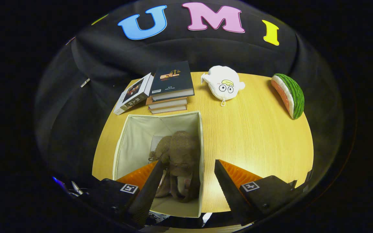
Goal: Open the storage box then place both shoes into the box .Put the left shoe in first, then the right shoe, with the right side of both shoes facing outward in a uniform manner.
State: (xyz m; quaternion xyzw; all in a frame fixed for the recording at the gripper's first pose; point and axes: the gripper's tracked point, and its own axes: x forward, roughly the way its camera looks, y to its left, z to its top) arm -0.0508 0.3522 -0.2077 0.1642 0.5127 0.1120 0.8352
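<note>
Bench point(254, 136) first: pale wood, round-edged, carrying everything. On its near left stands the storage box point(121, 142), lid off, cream fabric walls upright, mouth wide open to us. Inside it, brown fuzzy shoes point(178, 152) are heaped against the right wall — it looks like both are already in, though I can't separate one from the other for certain. Far behind the box sits a stack of books point(171, 87), with one more book point(134, 94) leaning at its left. To the right of those, a white plush toy point(224, 84), and far right a watermelon-slice toy point(289, 94).

Now the tool point(189, 176): fingers spread wide, pinching nothing, the left one over the box mouth, the right one over bare bench beside the box's right wall.

My read: the placing is done or nearly so. To finish cleanly, lift straight up and clear of that right wall so the soft box isn't dragged.

Hard to call: which way the shoes face — toes, soles and sides blur together, and the left finger covers part of the pile.
</note>
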